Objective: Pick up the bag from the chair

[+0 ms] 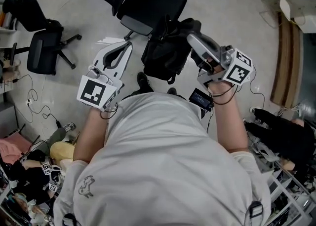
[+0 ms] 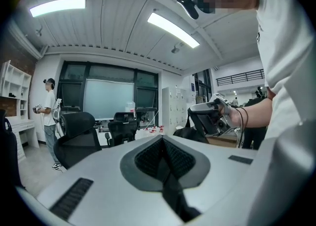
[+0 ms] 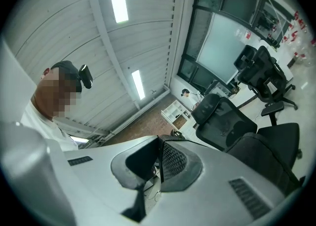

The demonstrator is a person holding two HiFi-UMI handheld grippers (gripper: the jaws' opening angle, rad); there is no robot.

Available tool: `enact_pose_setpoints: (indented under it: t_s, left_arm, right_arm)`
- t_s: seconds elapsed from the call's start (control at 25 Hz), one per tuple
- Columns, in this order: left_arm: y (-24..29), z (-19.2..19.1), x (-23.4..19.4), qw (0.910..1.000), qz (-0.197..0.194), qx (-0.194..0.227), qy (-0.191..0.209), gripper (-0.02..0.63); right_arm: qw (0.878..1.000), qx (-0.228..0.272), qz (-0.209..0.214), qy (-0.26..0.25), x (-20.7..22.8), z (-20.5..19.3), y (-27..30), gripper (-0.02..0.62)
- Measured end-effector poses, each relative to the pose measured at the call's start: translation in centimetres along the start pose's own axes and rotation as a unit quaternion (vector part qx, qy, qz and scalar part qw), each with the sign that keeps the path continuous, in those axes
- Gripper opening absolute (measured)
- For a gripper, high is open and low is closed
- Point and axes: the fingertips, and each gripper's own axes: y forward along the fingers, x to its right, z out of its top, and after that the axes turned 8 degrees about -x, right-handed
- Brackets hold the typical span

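The black bag (image 1: 165,55) hangs free between the black office chair (image 1: 148,5) and my feet, its lower part over the floor. My right gripper (image 1: 190,36) reaches in from the right to the top of the bag, jaws shut, and a thin strap appears pinched between them. In the left gripper view the right gripper (image 2: 210,116) is held up at the right with the bag (image 2: 185,132) dangling beside it. In its own view the right gripper (image 3: 159,143) points slightly upward, pads together. My left gripper (image 1: 127,45) hovers left of the bag, shut on nothing (image 2: 163,143).
A second black chair (image 1: 44,47) stands at the far left, with white papers (image 1: 111,41) on the floor near it. Cables (image 1: 29,101) and clutter lie at the lower left. A wooden board (image 1: 289,57) runs along the right. A person (image 2: 49,106) stands far across the room.
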Motion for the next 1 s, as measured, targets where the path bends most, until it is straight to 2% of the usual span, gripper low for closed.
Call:
enact_pose_setpoints:
  t_s: [0.4,0.68,0.8,1.0]
  left_arm:
    - [0.2,0.6,8.6,0.9995,0.033,0.004,-0.003,0.012]
    - [-0.8,-0.1,16.4,0.9982,0.059,-0.008,-0.008,0.012]
    - [-1.0,-0.9,17.6,0.9968,0.072,-0.024,-0.025,0.012]
    - [-1.1,-1.1,18.9,0.9966,0.074,-0.017,-0.032,0.012]
  right_arm:
    - [0.999,-0.037,0.031,0.007,-2.4,-2.7,-6.0,0.034]
    - [0.998,-0.048,0.047,0.012,-4.7,-4.6,-12.2,0.034]
    - [0.997,-0.057,0.053,0.014,-5.0,-5.1,-13.0,0.034]
    - [0.996,-0.071,0.056,0.022,-5.4,-6.1,-14.0,0.034]
